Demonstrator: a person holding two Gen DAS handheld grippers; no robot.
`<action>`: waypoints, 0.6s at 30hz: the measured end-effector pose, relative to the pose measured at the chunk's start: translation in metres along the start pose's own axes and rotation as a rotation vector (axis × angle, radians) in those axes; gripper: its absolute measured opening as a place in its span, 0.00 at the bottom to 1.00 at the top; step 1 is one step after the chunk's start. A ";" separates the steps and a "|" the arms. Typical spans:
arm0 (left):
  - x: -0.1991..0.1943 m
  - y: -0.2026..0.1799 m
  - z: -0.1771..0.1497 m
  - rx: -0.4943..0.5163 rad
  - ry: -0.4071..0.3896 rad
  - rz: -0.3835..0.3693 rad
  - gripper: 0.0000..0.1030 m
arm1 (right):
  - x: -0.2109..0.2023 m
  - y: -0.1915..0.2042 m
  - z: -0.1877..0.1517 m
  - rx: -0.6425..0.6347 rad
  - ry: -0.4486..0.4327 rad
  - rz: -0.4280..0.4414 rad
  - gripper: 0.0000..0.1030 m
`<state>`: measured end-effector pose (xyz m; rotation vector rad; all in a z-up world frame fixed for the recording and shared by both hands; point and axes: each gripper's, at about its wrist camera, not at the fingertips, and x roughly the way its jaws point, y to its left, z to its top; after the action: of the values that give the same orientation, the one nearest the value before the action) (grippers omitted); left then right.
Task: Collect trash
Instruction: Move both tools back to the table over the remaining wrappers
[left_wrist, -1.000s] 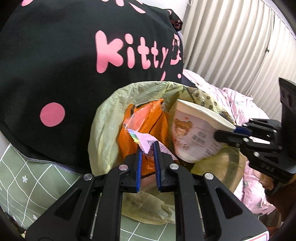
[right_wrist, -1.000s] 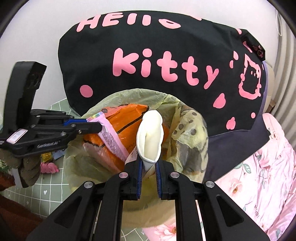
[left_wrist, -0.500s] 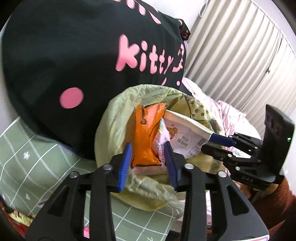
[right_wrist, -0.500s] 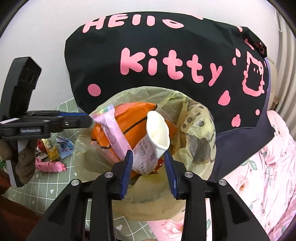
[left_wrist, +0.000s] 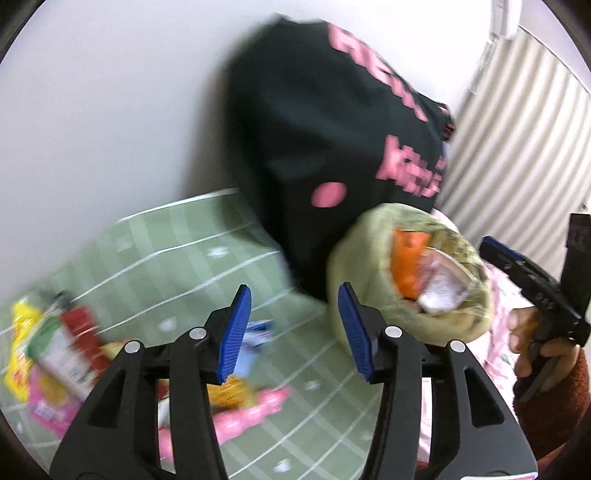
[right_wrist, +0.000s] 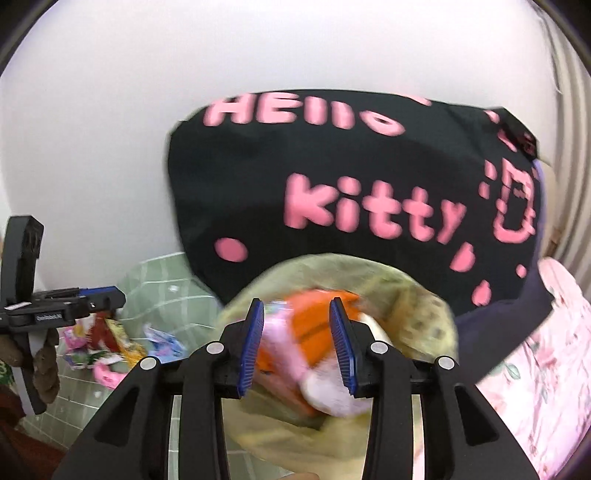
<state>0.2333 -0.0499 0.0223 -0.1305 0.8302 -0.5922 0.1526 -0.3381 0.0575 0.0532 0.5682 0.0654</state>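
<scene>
A yellow-green trash bag (left_wrist: 369, 243) (right_wrist: 424, 306) sits on the bed, holding an orange wrapper (left_wrist: 410, 258) (right_wrist: 314, 314), a pink wrapper (right_wrist: 277, 332) and a white cup (left_wrist: 439, 291) (right_wrist: 332, 398). My left gripper (left_wrist: 293, 328) is open and empty, left of the bag and above the green checked sheet. My right gripper (right_wrist: 297, 343) is open and empty above the bag's mouth. Loose wrappers (left_wrist: 55, 350) (right_wrist: 110, 343) lie on the sheet to the left, among them a pink one (left_wrist: 247, 413).
A black Hello Kitty pillow (left_wrist: 325, 147) (right_wrist: 369, 184) leans on the white wall behind the bag. A pink floral quilt (right_wrist: 535, 350) lies to the right. A curtain (left_wrist: 517, 147) hangs at the right.
Both grippers opened wider and pulled back from the bag, leaving the pink wrapper and the cup in it. The left gripper swung left toward the loose wrappers.
</scene>
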 end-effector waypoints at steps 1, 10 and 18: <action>-0.007 0.011 -0.005 -0.020 -0.008 0.026 0.45 | 0.004 0.009 0.001 -0.013 0.003 0.021 0.34; -0.072 0.117 -0.054 -0.219 -0.053 0.243 0.47 | 0.041 0.085 -0.001 -0.106 0.051 0.186 0.34; -0.109 0.174 -0.076 -0.340 -0.089 0.346 0.51 | 0.071 0.143 -0.015 -0.201 0.114 0.304 0.34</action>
<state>0.1978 0.1625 -0.0155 -0.3141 0.8380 -0.1161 0.1977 -0.1897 0.0168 -0.0610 0.6616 0.4226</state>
